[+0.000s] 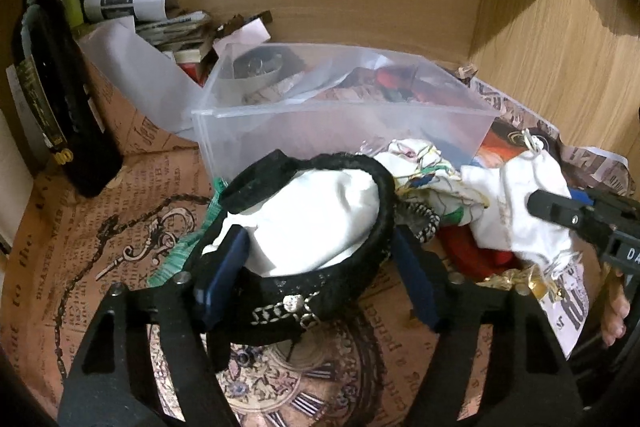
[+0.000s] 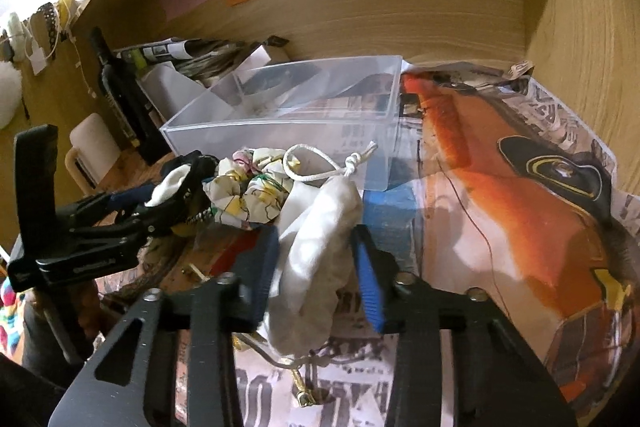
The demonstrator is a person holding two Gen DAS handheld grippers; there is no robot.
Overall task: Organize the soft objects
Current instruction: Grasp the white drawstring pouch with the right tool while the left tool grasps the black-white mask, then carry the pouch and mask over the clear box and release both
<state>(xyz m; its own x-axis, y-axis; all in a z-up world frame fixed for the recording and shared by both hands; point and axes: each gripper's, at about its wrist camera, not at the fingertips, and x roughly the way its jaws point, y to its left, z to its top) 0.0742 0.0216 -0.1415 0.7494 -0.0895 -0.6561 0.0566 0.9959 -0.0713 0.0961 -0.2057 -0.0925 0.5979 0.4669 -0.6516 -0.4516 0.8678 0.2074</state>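
My left gripper (image 1: pixel 320 259) is shut on a black pouch with white lining (image 1: pixel 312 219) and holds it in front of a clear plastic bin (image 1: pixel 340 131). In the right wrist view the left gripper (image 2: pixel 132 207) and its pouch (image 2: pixel 180 183) show at the left. My right gripper (image 2: pixel 316 255) is shut on a white drawstring bag (image 2: pixel 320 247), just before the bin (image 2: pixel 288 123). A patterned white cloth (image 2: pixel 244 191) lies between the pouch and the bag; it also shows in the left wrist view (image 1: pixel 424 171). The right gripper (image 1: pixel 560 215) shows at the right there, on the white bag (image 1: pixel 516 211).
A dark bottle (image 1: pixel 60 99) stands at the left, with rolled papers (image 1: pixel 132 3) behind it. Wooden shelf walls (image 1: pixel 540 47) close the back and right. Printed paper (image 2: pixel 520 207) covers the surface. A red item (image 1: pixel 472 251) and gold trinkets (image 1: pixel 536 287) lie under the cloths.
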